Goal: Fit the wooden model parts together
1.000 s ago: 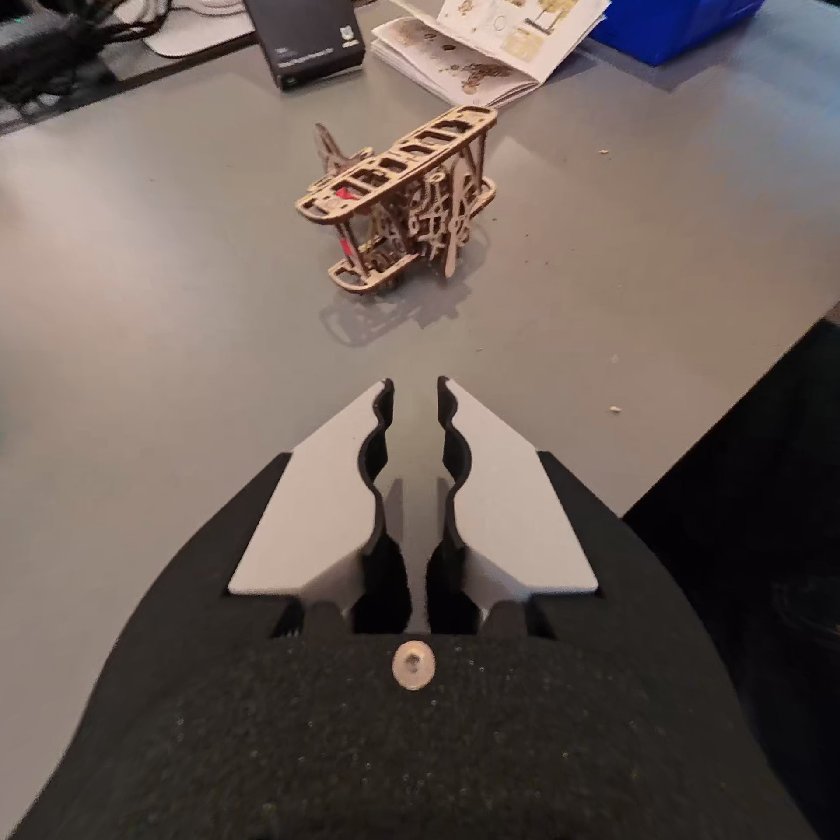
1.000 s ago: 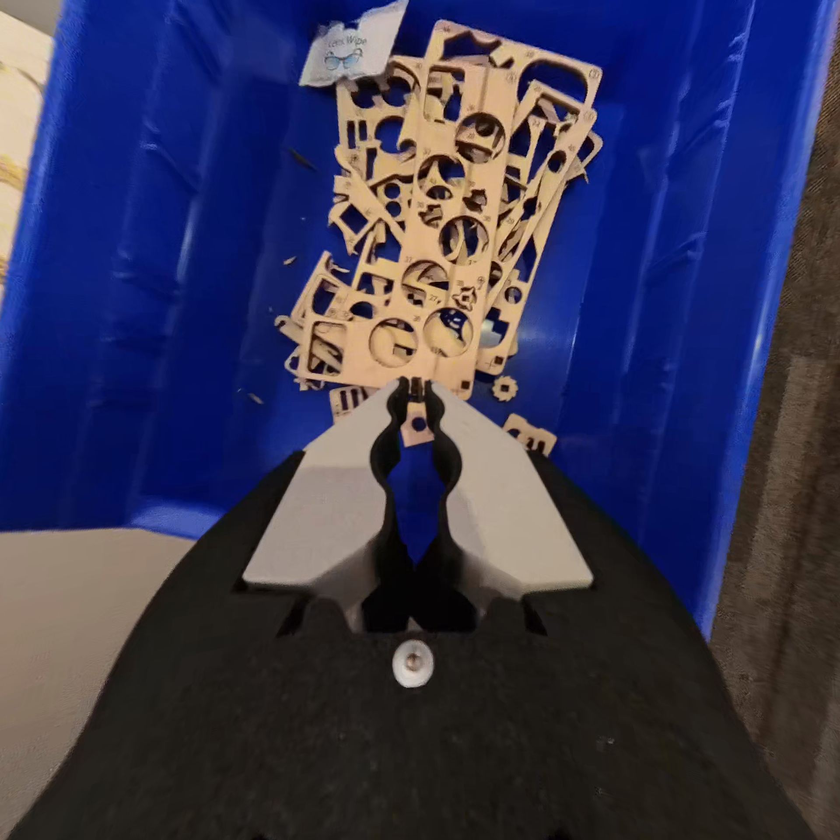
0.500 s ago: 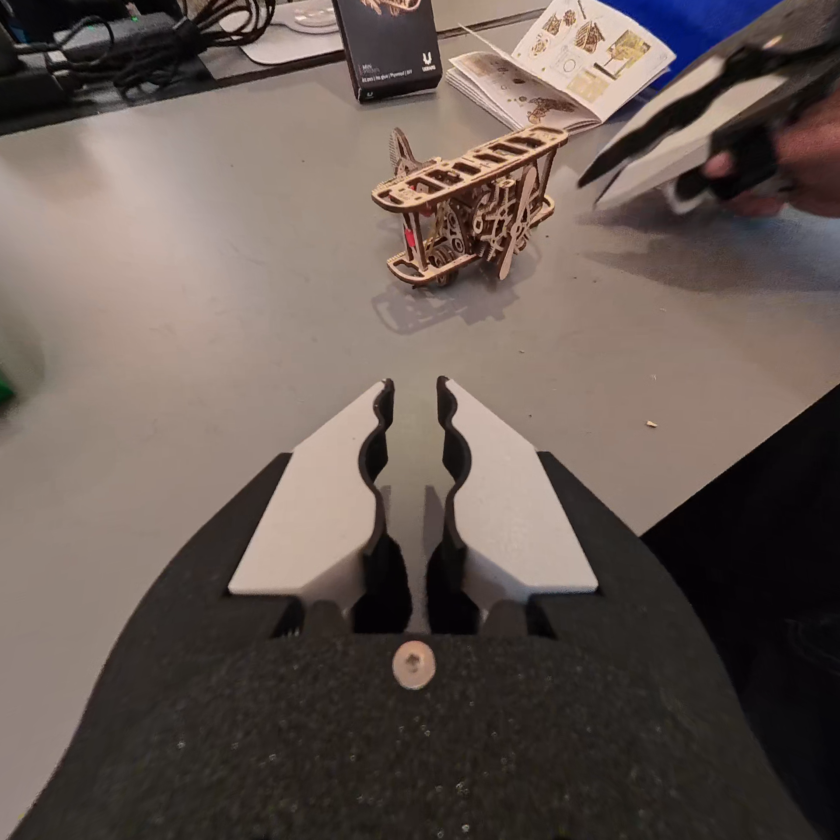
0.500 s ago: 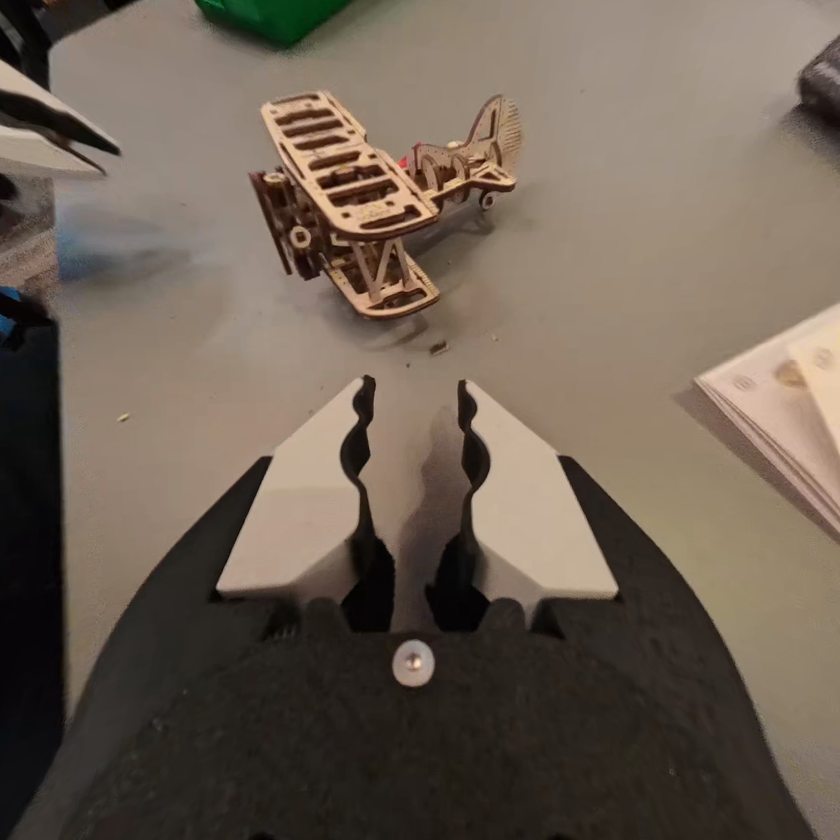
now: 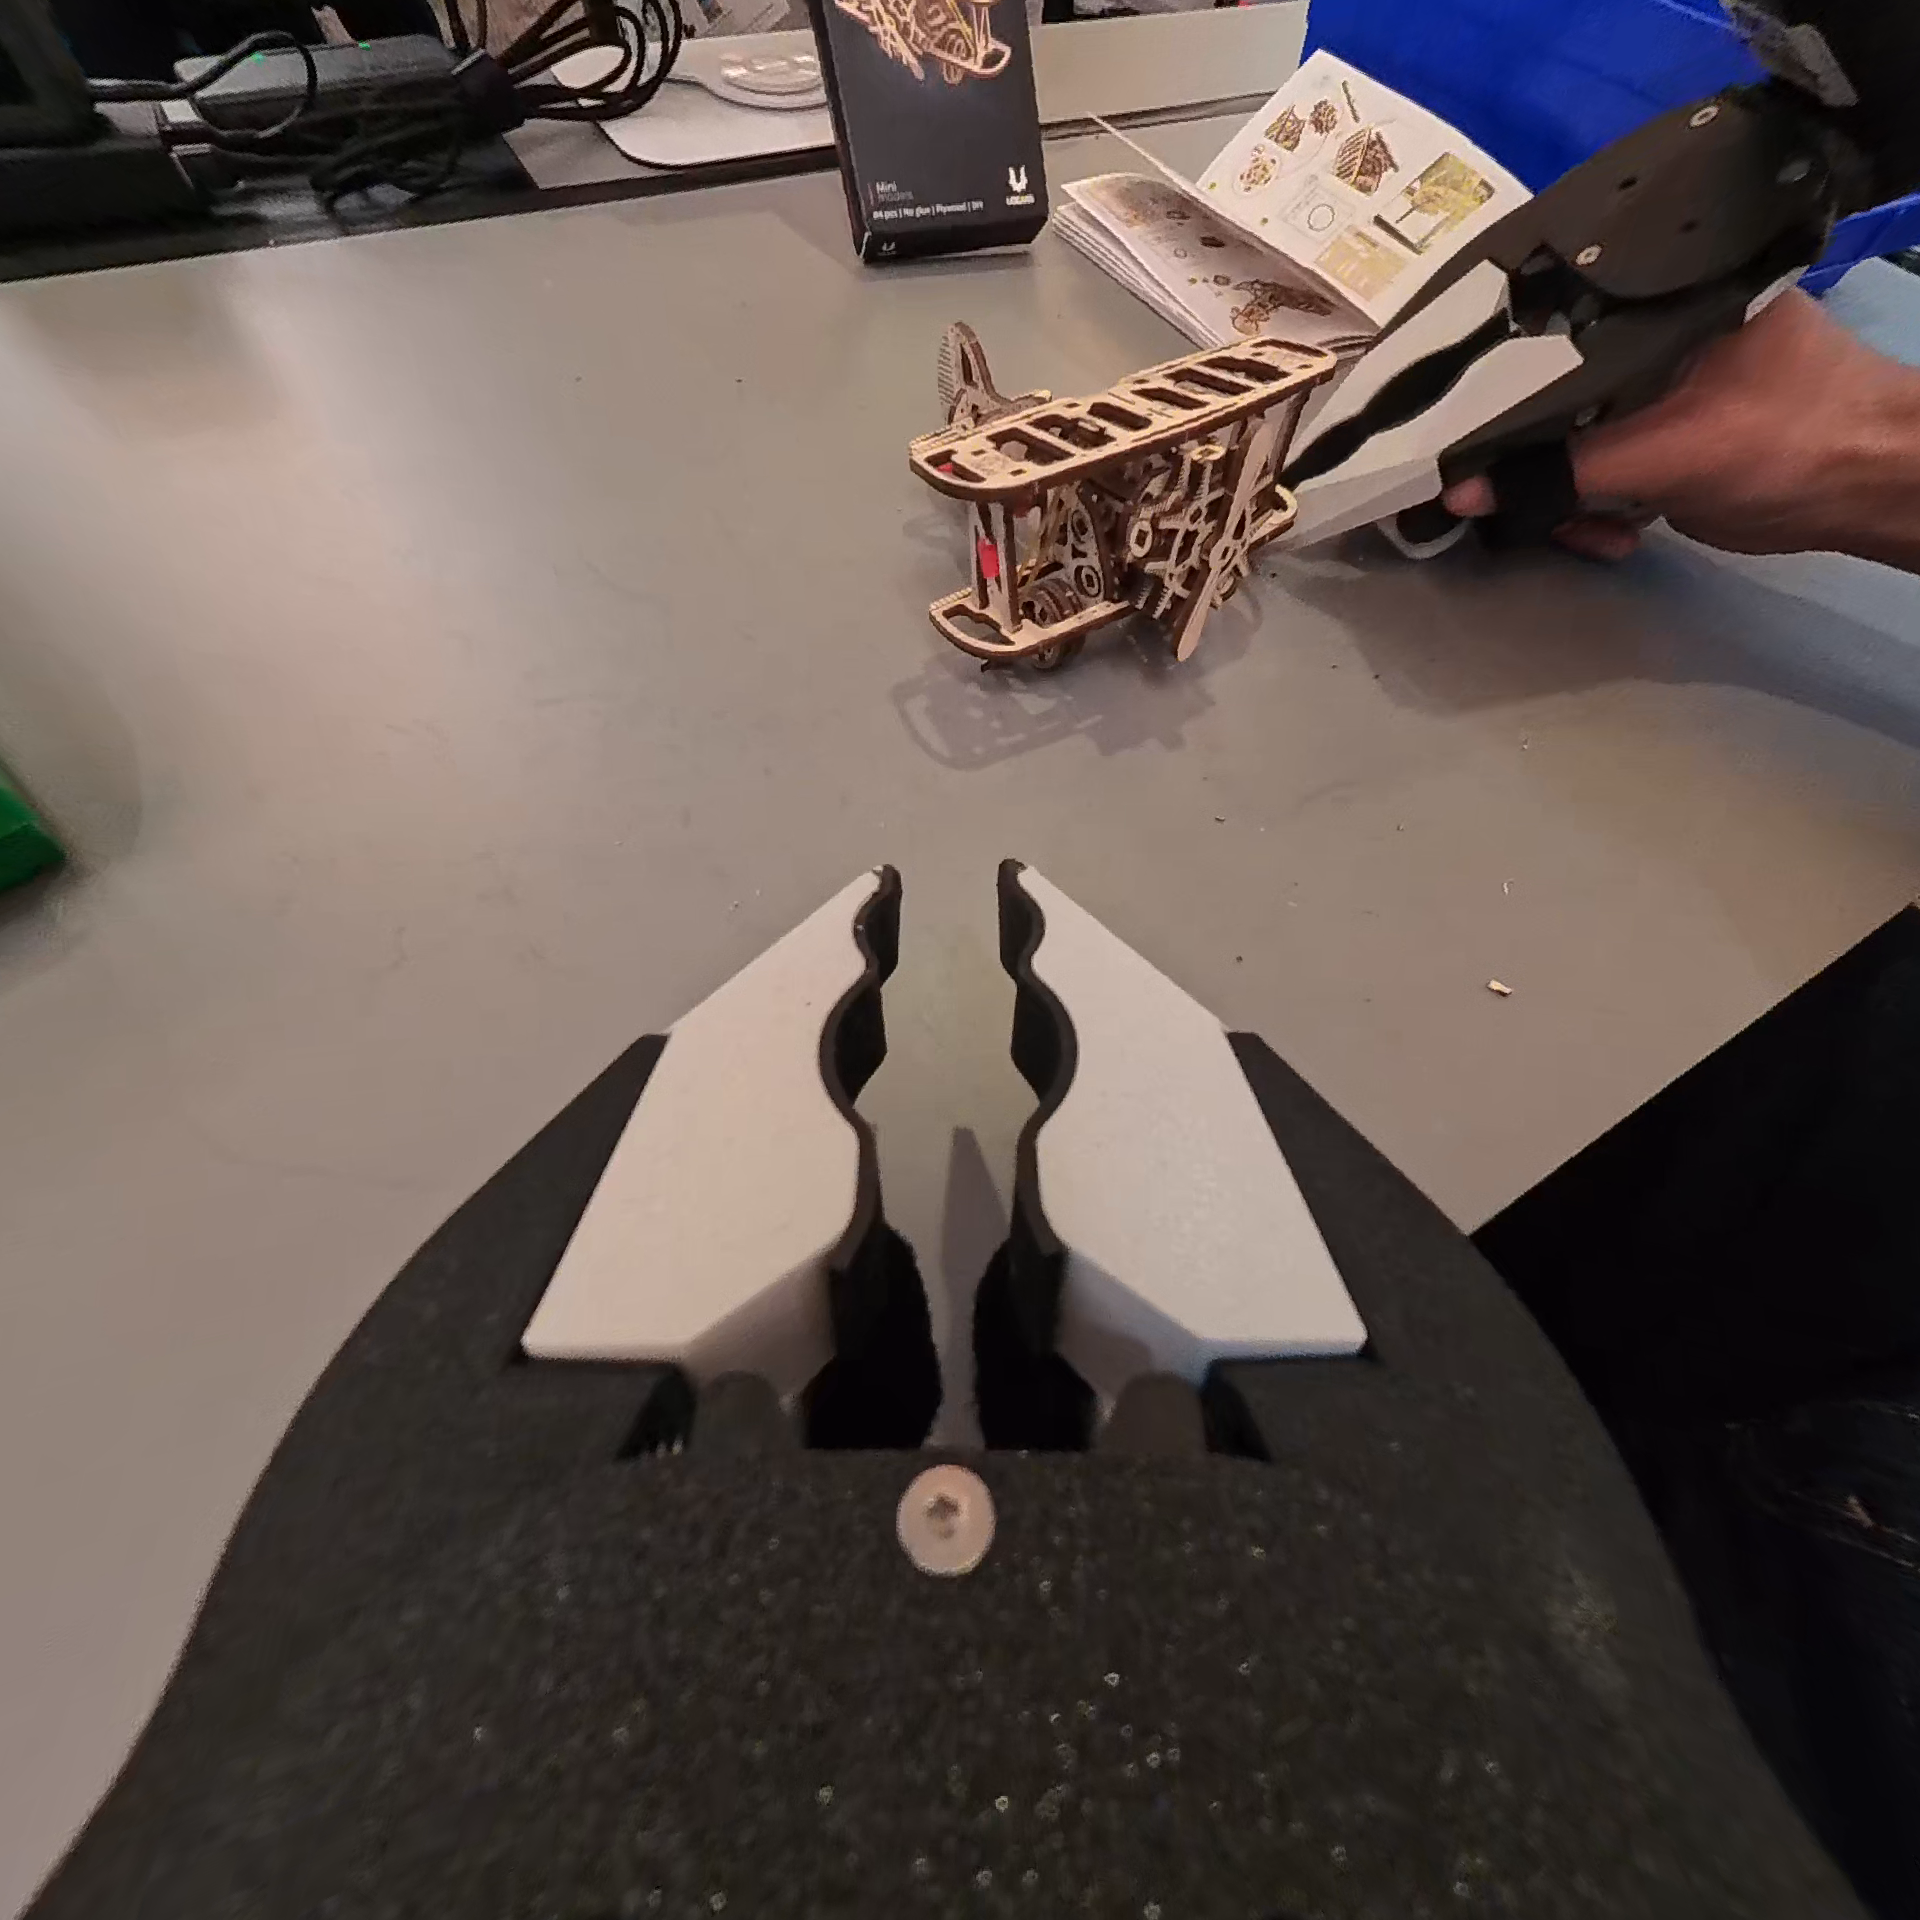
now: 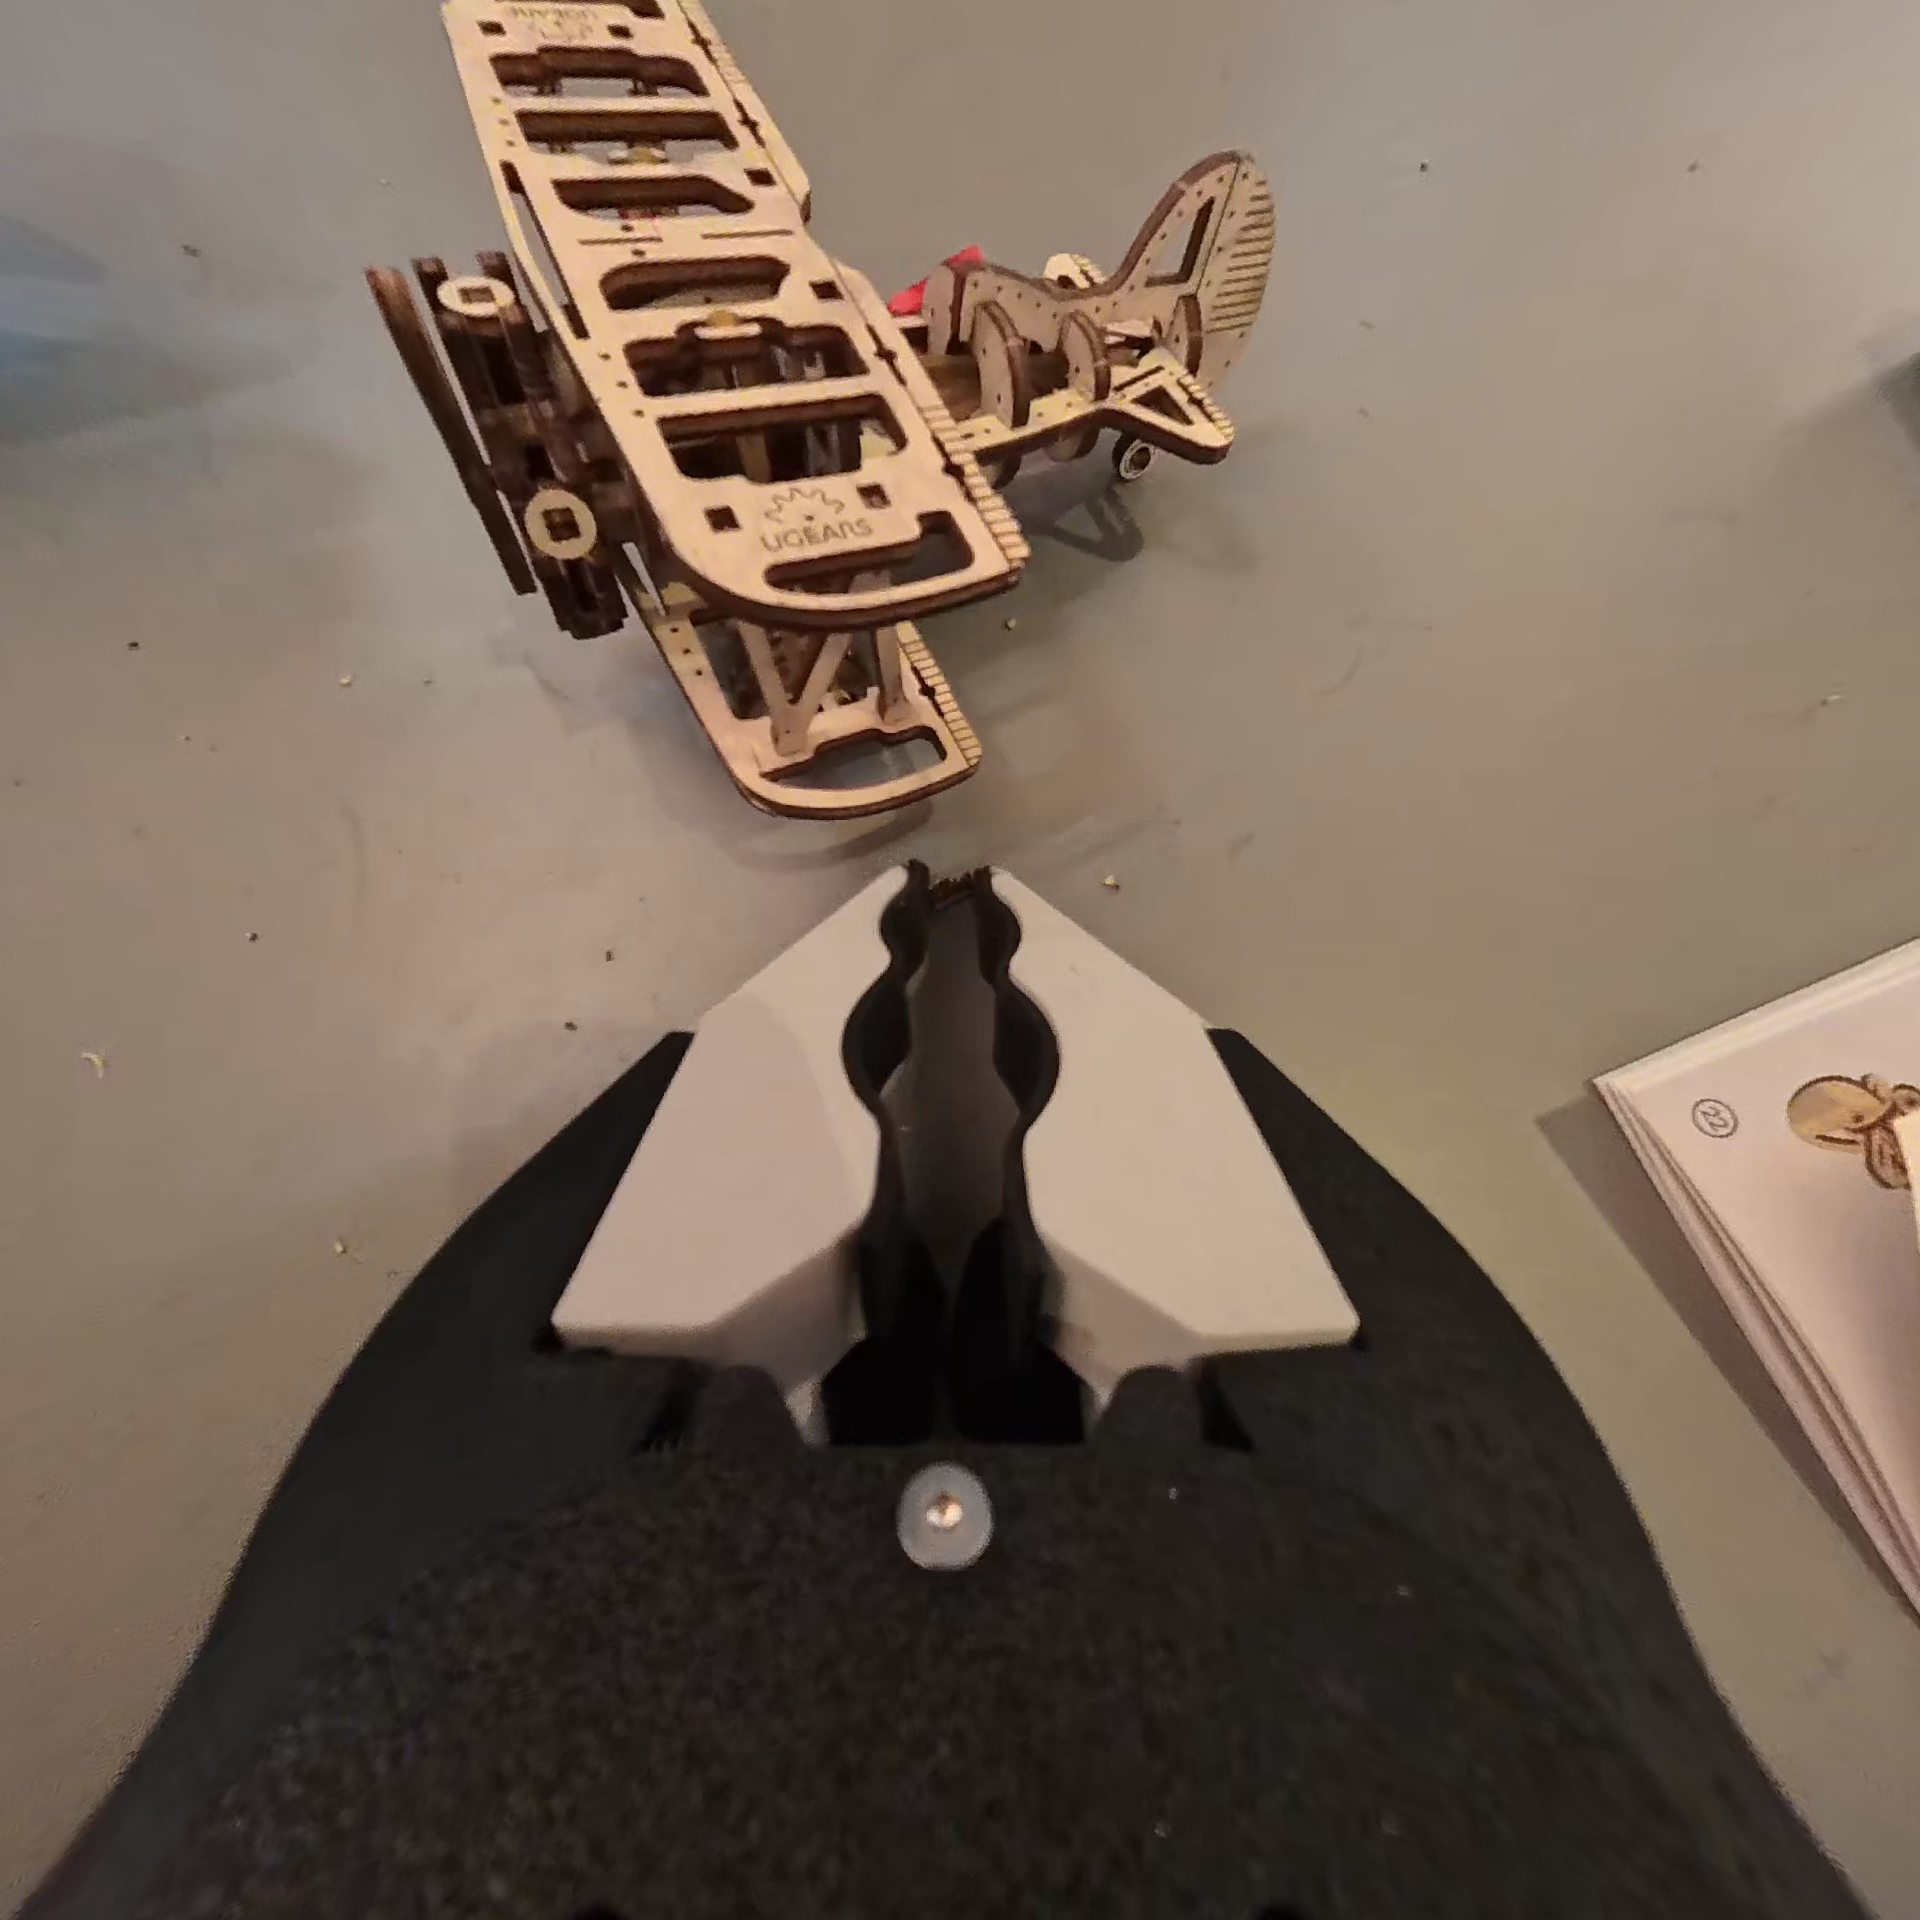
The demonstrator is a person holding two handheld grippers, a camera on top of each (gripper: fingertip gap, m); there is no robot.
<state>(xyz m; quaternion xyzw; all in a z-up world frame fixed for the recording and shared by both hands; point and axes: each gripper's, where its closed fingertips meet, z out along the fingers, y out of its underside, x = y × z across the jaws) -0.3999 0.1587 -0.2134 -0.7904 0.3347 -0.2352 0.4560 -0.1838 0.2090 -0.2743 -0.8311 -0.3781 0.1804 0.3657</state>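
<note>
A wooden biplane model [image 5: 1112,499] stands on the grey table [image 5: 520,582]. It also shows in the right wrist view [image 6: 727,416]. My right gripper [image 6: 951,883] is low at the table, just short of the plane's lower wing tip. Its jaws are nearly closed on a small wooden piece [image 6: 958,883] pinched at the tips. In the left wrist view the right gripper [image 5: 1340,457], held by a hand, sits right beside the plane's wing. My left gripper [image 5: 948,883] is open and empty, hovering over the table well in front of the plane.
A black box [image 5: 930,125] and an open instruction booklet [image 5: 1278,208] lie behind the plane; the booklet [image 6: 1818,1299] is right of my right gripper. A blue bin [image 5: 1507,73] is far right, cables [image 5: 312,94] far left, a green object [image 5: 21,831] at left. The table edge [image 5: 1662,1070] runs on the right. The left gripper's tips are roughly 25 cm from the right gripper's. It is some 20 cm from my left tips to the green object [image 5: 21,831].
My right gripper left the blue bin, came over the table open, moved down close to the plane and closed on a small wooden piece. My left gripper stayed open while its view shifted left.
</note>
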